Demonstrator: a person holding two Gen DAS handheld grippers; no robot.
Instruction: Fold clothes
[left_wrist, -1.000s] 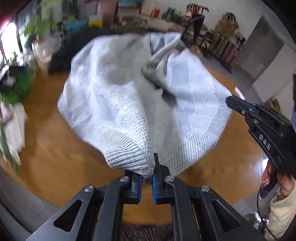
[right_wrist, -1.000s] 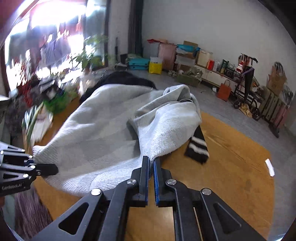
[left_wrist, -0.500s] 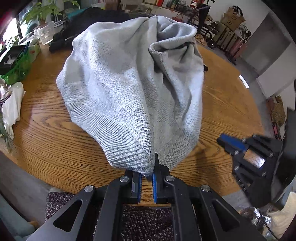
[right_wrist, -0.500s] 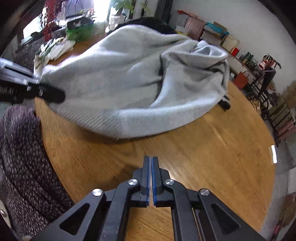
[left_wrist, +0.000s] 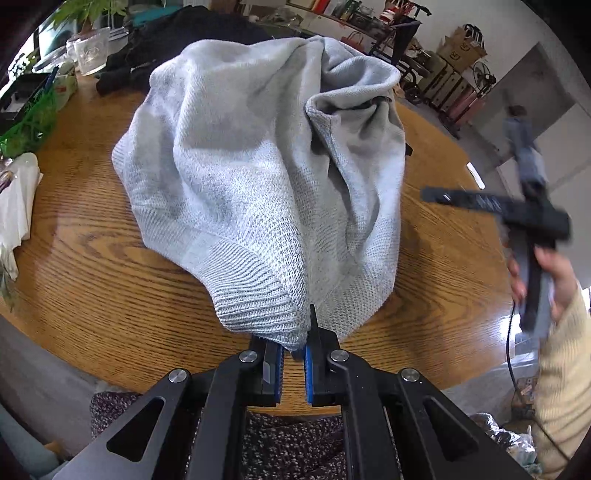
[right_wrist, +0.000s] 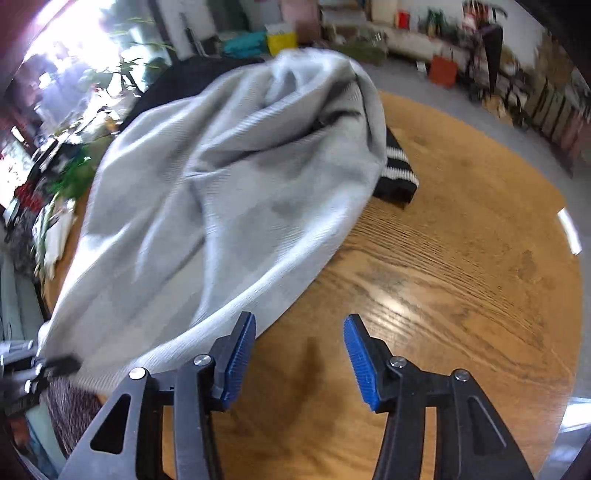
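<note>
While the left gripper (left_wrist: 293, 363) is pinching the sweater (left_wrist: 266, 177) hem at the near table (left_wrist: 92, 280) edge, the right gripper (right_wrist: 299, 360) is opening over bare wood. Farther off, clutter is lining what is probably a wall.

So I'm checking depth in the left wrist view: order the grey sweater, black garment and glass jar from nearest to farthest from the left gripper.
1. Grey sweater, hem in the left gripper.
2. Black garment, behind the sweater.
3. Glass jar, far left; nearly level with the garment.
</note>
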